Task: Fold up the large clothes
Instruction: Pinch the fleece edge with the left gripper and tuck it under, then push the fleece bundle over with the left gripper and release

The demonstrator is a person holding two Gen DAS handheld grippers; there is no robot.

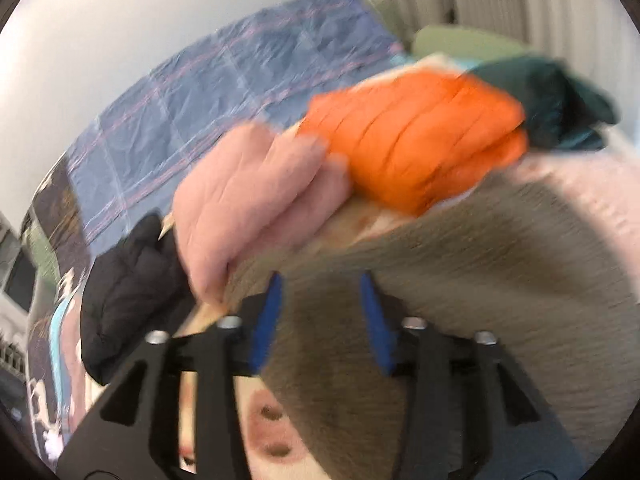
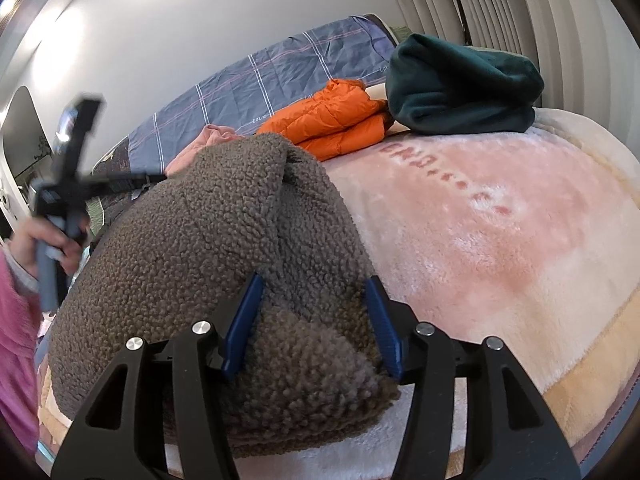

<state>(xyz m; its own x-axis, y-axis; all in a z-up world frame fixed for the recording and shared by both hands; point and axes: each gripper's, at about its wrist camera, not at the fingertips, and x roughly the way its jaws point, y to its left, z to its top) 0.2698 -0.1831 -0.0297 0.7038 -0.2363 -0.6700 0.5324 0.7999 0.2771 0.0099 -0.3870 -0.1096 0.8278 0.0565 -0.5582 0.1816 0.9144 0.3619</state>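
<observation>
Brown fleece garment (image 2: 208, 248) fills the lower centre of the right wrist view, heaped on the pink blanket (image 2: 500, 240). Right gripper (image 2: 312, 320) straddles a raised fold, jaws parted; whether the pads pinch the pile cannot be told, though the placement suits anchoring that fold. Left gripper (image 1: 320, 316) hangs open above the same fleece, nothing between its blue pads (image 1: 266, 320). Folded orange jacket (image 2: 332, 120) and green garment (image 2: 460, 92) sit upper right, clear of the working area.
</observation>
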